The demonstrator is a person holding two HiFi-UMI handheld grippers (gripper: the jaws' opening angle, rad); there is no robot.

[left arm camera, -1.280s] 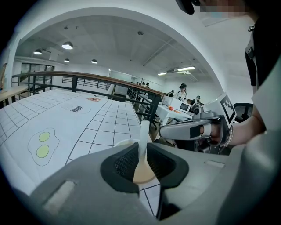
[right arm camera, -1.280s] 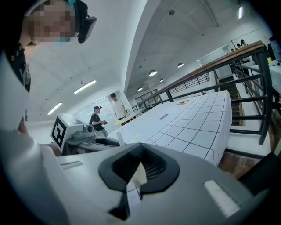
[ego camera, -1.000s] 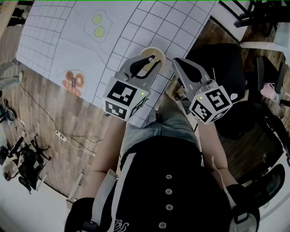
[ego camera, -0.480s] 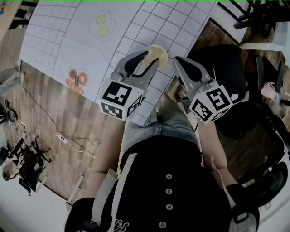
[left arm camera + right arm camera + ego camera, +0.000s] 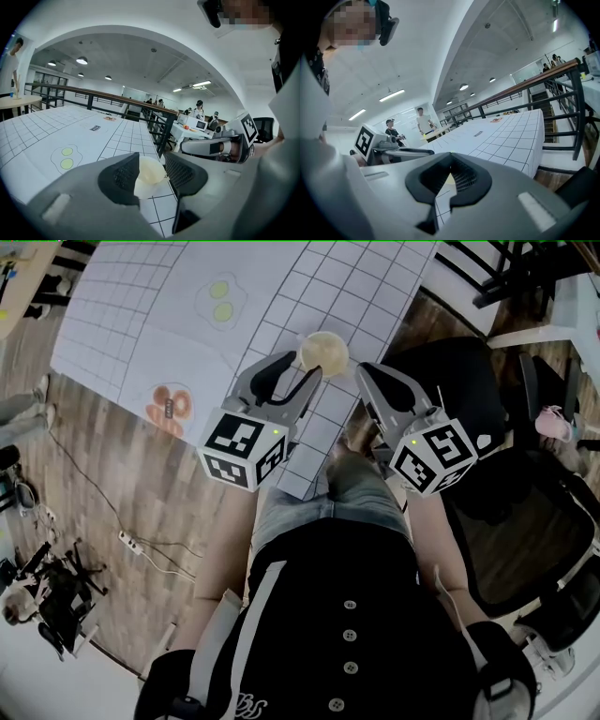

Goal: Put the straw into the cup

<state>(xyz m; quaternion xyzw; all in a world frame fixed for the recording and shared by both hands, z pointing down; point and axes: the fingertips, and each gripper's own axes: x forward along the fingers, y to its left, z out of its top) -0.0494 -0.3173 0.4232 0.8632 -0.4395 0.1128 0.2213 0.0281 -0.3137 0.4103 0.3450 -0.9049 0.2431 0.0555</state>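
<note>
Cup (image 5: 324,352) just ahead of left gripper (image 5: 307,367), jaws freshly spread, empty; right gripper (image 5: 364,372) closed.

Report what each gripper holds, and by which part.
Nothing is held. The left gripper has just been opening its jaws; the pale yellow round cup shows between them, ungripped. The right gripper is shut, empty.

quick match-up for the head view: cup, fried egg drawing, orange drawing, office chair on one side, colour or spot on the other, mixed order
Things:
1 cup
2 fried egg drawing
3 orange drawing
4 office chair

Colour or spot:
a black, off the right side of the gridded sheet
b two yellow-green yolks, far part of the sheet
c cream, close to the sheet's near edge
d by the sheet's left edge

Pairs: 1-c, 2-b, 3-d, 4-a
</note>
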